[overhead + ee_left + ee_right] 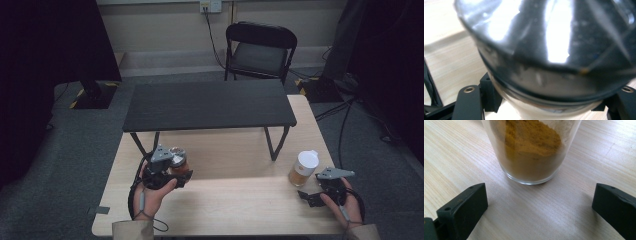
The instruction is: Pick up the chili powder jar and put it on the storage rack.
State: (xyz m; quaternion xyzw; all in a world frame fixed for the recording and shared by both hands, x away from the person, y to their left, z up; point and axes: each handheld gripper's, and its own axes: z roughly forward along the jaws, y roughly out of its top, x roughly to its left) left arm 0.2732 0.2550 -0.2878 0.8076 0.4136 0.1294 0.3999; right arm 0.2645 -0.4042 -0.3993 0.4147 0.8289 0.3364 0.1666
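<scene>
My left gripper (175, 171) is lifted a little over the left part of the wooden table (235, 205) and is shut on a small jar (178, 157) with a shiny lid and reddish-brown contents. In the left gripper view that jar (554, 50) looms blurred and close, with the left gripper (544, 102) clamping its pale body from both sides. A glass jar of yellow-brown powder (303, 169) with a white lid stands at the right. My right gripper (311, 195) rests open just in front of it. In the right gripper view the powder jar (534, 152) sits beyond the right gripper (539, 207), untouched.
A low black bench (207, 105) stands across the far half of the table, its legs (272, 145) planted on the wood. Behind it is a black folding chair (260, 50). Cables (345, 115) run over the grey floor at the right.
</scene>
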